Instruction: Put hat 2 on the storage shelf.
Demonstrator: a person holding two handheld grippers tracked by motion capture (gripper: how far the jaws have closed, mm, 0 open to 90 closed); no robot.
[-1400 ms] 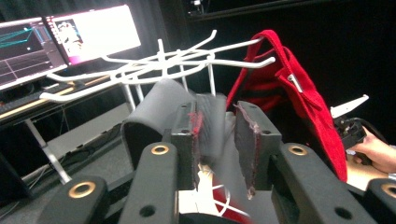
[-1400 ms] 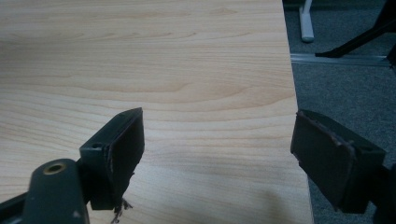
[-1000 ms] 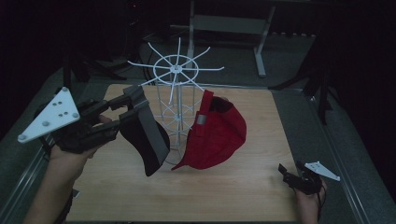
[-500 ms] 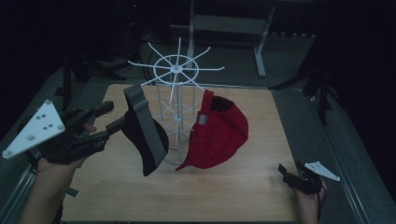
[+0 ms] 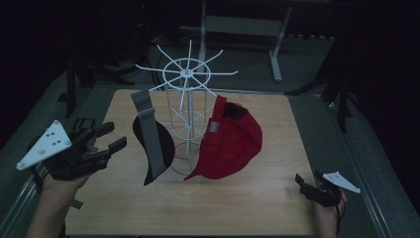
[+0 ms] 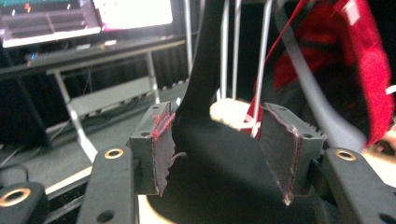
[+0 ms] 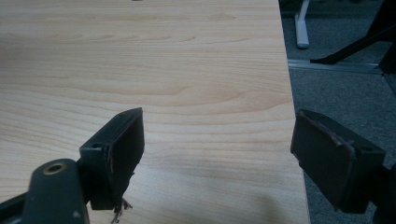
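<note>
A white wire rack (image 5: 188, 74) stands on the wooden table (image 5: 247, 203). A black cap (image 5: 153, 144) with a grey strap hangs on its left side and a red cap (image 5: 233, 144) on its right. My left gripper (image 5: 115, 135) is open, left of the black cap and apart from it. Its jaws have just been opening, and nothing is between them. In the left gripper view the black cap (image 6: 205, 60) hangs just beyond the left gripper (image 6: 219, 149), with the red cap (image 6: 369, 60) behind. My right gripper (image 5: 307, 178) is open and empty at the table's near right corner. The right gripper view has that gripper (image 7: 219, 144) over bare wood.
A grey metal stand (image 5: 237, 25) sits behind the table, and dark tripod legs (image 5: 341, 89) stand at the right. The table's right edge (image 7: 289, 93) runs just beside my right gripper. A lit screen (image 6: 70, 18) glows far off in the left gripper view.
My left gripper let go of the black cap's grey strap, opened, and drew back left and down. The cap hangs on the rack. The right gripper has not moved.
</note>
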